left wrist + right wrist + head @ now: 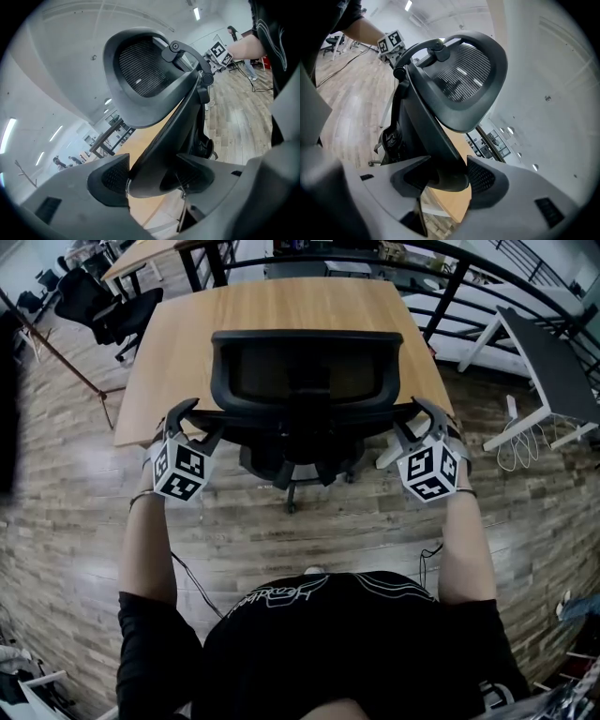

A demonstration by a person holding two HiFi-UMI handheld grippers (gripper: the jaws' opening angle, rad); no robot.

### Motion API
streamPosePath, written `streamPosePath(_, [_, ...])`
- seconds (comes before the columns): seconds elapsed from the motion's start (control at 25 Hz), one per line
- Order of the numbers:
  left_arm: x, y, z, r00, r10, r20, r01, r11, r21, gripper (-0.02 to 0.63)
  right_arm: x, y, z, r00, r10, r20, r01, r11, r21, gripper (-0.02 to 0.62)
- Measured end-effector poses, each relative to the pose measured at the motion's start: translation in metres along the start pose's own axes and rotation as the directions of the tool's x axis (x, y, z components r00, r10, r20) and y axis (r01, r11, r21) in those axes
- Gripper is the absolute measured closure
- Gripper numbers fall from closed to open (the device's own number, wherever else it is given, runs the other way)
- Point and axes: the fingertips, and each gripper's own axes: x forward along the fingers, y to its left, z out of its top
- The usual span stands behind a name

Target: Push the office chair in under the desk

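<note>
Office chair [305, 371] centred at the near edge of the wooden tabletop [281, 306]; backrest overlaps the edge, base and casters show on the plank floor [234, 531] just short of it.

Left tool [199, 423]: jaws clamped on the left end of the chair's back frame. Right tool [405, 423]: same, clamped on the right end.

Surroundings: second black chair [103, 306] far left, railing [450, 292] behind the tabletop, white-legged desk [553, 367] and a cable loop [520, 442] to the right, all apart from the chair.
</note>
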Motion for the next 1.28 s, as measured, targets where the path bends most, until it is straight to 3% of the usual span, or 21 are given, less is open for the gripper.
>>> streamPosePath(0.68, [0.003,0.001,0.008,0.998,0.056,0.01,-0.056,0.998,-0.004,0.318,0.013,-0.011,-0.007,0.997,0.022,-0.069,-0.023,0.999,-0.025,0.334])
streamPosePath(0.84, [-0.014,0.0,0.014,0.995,0.092,0.039,-0.087,0.988,-0.126,0.316,-0.008,-0.026,-0.014,0.998,-0.028,-0.061,0.028,1.0,-0.008,0.333])
streamPosePath(0.96, [-0.051,0.003,0.003,0.986,0.152,0.067,-0.131,0.96,-0.246,0.316,-0.039,-0.034,-0.015,0.998,-0.06,0.001,0.059,0.989,0.135,0.333])
streamPosePath(1.04, [-0.081,-0.001,-0.005,0.98,0.186,0.075,-0.148,0.923,-0.355,0.318,-0.066,-0.029,-0.014,0.997,-0.032,0.064,0.013,0.96,0.281,0.334])
streamPosePath(1.12, [-0.11,-0.02,-0.005,0.978,0.172,0.118,-0.086,0.848,-0.522,0.319,-0.092,-0.01,-0.008,0.983,0.038,0.177,-0.113,0.893,0.436,0.334])
streamPosePath(1.2, [-0.135,-0.048,0.008,0.971,0.129,0.201,0.046,0.725,-0.687,0.348,-0.119,0.014,0.003,0.941,0.114,0.318,-0.282,0.783,0.555,0.334])
streamPosePath(1.28, [-0.155,-0.08,0.03,0.953,0.09,0.29,0.182,0.594,-0.783,0.419,-0.147,0.036,0.013,0.887,0.161,0.434,-0.422,0.665,0.616,0.334])
